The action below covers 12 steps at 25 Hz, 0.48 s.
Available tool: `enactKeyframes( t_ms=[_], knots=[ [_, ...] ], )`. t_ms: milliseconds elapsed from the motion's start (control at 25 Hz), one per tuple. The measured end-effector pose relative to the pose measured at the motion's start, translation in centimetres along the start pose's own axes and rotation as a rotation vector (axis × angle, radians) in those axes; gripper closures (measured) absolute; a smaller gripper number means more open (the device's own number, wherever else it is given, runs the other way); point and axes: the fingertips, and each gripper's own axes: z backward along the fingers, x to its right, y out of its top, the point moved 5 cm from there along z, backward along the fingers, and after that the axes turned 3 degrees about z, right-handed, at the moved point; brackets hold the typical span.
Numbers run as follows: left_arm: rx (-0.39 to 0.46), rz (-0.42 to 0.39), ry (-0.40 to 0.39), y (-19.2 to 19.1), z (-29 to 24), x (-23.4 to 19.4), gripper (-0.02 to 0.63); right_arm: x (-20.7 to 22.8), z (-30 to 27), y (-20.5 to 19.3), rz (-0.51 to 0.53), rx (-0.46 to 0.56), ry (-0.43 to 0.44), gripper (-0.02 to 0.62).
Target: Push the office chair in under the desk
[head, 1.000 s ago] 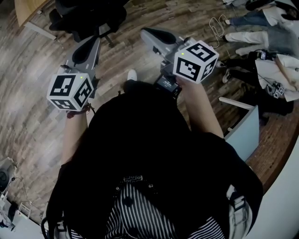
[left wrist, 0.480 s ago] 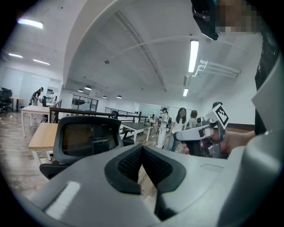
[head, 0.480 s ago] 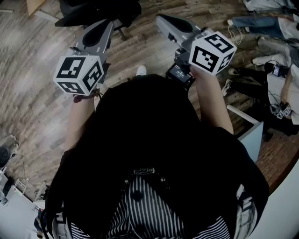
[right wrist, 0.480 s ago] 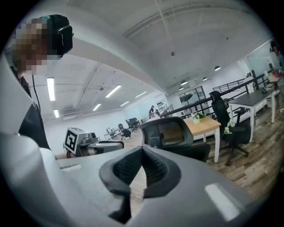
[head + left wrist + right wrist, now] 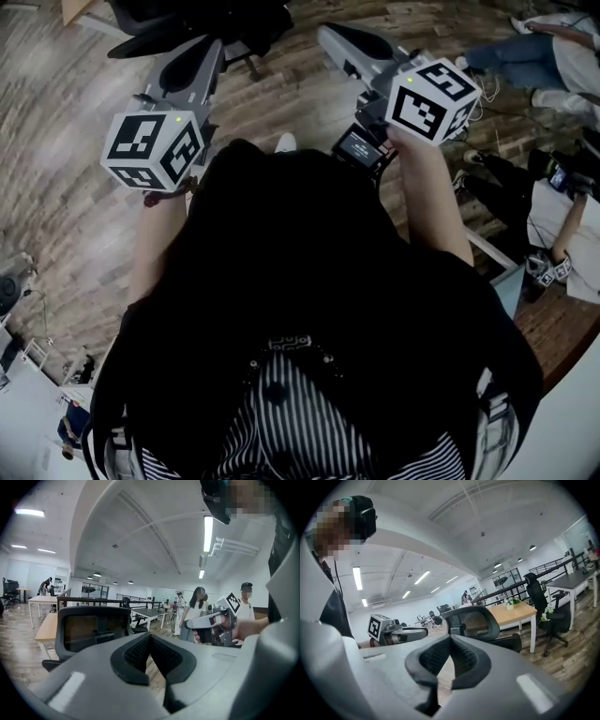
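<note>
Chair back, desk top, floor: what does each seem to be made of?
Chair back: dark matte plastic frame round a mesh panel, judging by its fine grid. Desk top: pale wood-look board, smooth and matte, probably laminate, on white legs. Floor: wood-grain planks with staggered joints; real wood or laminate, I cannot tell.

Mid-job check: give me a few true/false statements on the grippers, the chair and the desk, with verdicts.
The left gripper and the right gripper are both shut and empty. True.
The left gripper presses on the office chair. False: it is held short of the chair, not touching it.
The office chair stands ahead of both grippers. True.
The desk has a dark glass top. False: its top is light wood.
</note>
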Motion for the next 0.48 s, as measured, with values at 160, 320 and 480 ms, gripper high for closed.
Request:
enactKeyframes(
  t_ms=[160, 320, 480],
  knots=[
    [-0.003, 0.008, 0.03, 0.2, -0.3, -0.6, 0.604, 0.8, -0.4, 0.3, -0.014, -0.006, 0.011, 0.595],
    [-0.007, 0.019, 0.045, 0.4, -1.5, -1.7, 0.604, 2.2, -1.5, 0.7, -0.014, -0.007, 0.024, 0.595],
    [-0.003, 0.024, 0.045, 0.9, -3.6, -3.3, 0.604, 4.2, -2.8, 1.6, -0.012, -0.001, 0.017, 0.595]
  ],
)
